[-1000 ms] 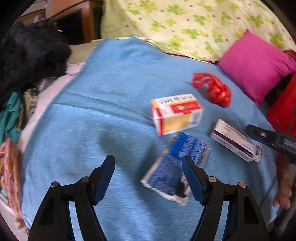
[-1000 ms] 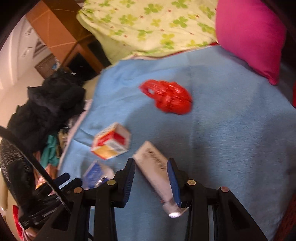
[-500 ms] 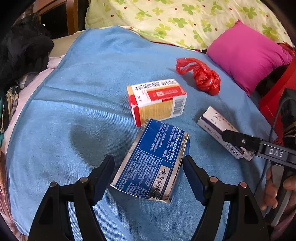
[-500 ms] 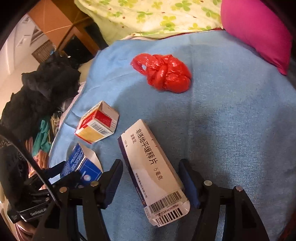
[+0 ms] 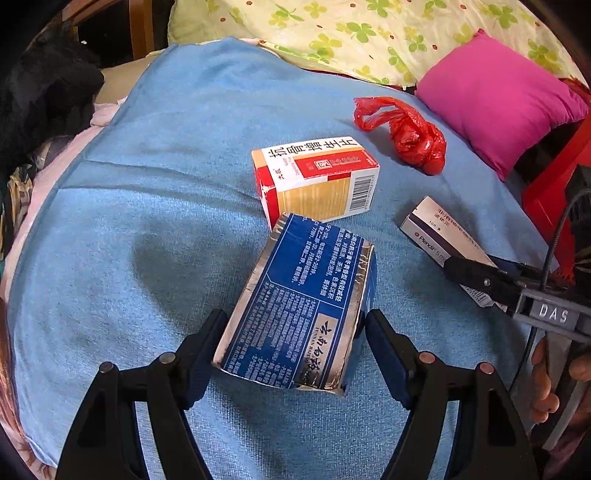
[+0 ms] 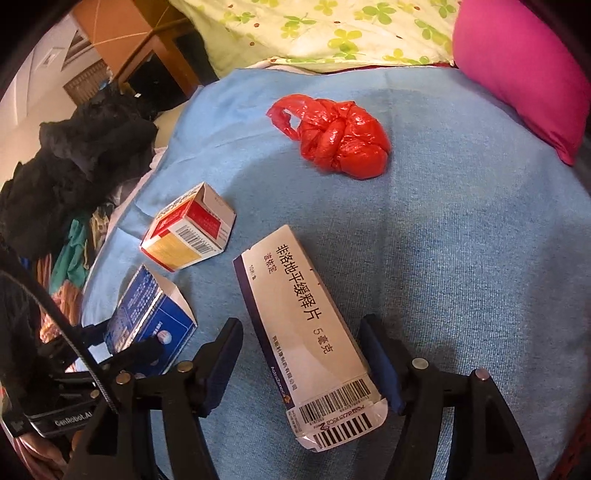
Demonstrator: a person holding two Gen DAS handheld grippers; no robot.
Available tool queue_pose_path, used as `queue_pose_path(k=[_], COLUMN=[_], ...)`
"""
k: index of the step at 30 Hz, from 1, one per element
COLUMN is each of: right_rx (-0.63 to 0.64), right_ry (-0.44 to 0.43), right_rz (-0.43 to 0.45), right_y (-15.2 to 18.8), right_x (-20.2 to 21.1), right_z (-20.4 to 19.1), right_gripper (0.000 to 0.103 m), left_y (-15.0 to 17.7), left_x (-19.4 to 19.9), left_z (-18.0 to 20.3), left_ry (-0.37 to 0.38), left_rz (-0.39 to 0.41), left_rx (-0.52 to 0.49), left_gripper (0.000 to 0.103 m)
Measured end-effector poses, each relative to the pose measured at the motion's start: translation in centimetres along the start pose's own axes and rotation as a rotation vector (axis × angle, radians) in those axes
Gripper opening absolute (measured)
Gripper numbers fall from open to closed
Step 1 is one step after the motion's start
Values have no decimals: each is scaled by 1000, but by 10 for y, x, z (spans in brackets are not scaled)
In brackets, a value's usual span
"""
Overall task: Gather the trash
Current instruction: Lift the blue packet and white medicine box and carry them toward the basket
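A blue medicine box [image 5: 303, 295] lies on the blue blanket [image 5: 166, 184] between the jaws of my left gripper [image 5: 295, 332], which stands open; the pads sit close beside the box's sides. My right gripper [image 6: 301, 339] is open astride a long white box [image 6: 303, 321], with a gap on its left side. A red-and-white box [image 5: 317, 177] lies just beyond the blue one. Farther back sits a knotted red plastic bag [image 6: 340, 136]. The right gripper's finger [image 5: 480, 277] shows over the white box [image 5: 436, 232] in the left wrist view.
A pink pillow [image 5: 498, 99] and a clover-print quilt [image 5: 351, 33] lie at the far edge of the bed. A heap of dark clothes [image 6: 74, 155] is piled off the left side. A hand [image 5: 543, 384] holds the right gripper's handle.
Both grippers came down closer to the bed. The right jaws widened and now straddle the white box. The left jaws now straddle the blue box.
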State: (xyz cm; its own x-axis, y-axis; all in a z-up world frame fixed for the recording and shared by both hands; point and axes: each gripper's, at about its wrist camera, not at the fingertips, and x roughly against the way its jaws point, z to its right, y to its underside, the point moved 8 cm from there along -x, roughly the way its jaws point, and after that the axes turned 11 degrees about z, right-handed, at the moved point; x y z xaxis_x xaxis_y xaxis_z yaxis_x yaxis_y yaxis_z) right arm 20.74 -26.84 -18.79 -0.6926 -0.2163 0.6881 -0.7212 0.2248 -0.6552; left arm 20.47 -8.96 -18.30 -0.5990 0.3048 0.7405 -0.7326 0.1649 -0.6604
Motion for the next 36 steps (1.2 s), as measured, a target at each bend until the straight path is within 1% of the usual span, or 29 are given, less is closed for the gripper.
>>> queue_pose_path(k=[2,6,9,11,12,17,21,26,28,31,33,36], right_rx=[29,135,142,158,163,159,144,133,137,150,146,142], right_ry=[13,89,106,120,126,121,112,106,113,144,148,152], right_rz=[6,26,42,47,50,44,52,77,66,61,68,74], right_y=[1,5,4,4,3,0,-4,-11,-9,-8,-9,-9], right_x=[1,0,1,1,2,-1,-1,0,-4,-10,-10,-9], right_z=[1,-12,-15,-16,-16,-15,-17,-22,-24,-24,-24,-24], right_gripper=[70,70,68,61,56,55,56,57,57,57,56,53], left_y=[1,1,1,1,0,3,4,-2,-6,-5,-5,-6], left_x=[-1,-3,-4,-5,-6,-8,-9,-5,-4,-5,-5,-3], left_z=[1,3,4,4,4,1,4,0,-2,-1,-1,4], left_ry=[-3,-6,-5,-2,0,3,-14,-6,-15,-24,-30,-36], left_rz=[-3,-6,-8,-10,-11,-21,-21,4,20,13,17,29], left_rx=[-6,-7,0,8,12,19,-1,59,67,61,61,53], left_gripper=[77,77,77,77,77,78,79,79,79,79,79,77])
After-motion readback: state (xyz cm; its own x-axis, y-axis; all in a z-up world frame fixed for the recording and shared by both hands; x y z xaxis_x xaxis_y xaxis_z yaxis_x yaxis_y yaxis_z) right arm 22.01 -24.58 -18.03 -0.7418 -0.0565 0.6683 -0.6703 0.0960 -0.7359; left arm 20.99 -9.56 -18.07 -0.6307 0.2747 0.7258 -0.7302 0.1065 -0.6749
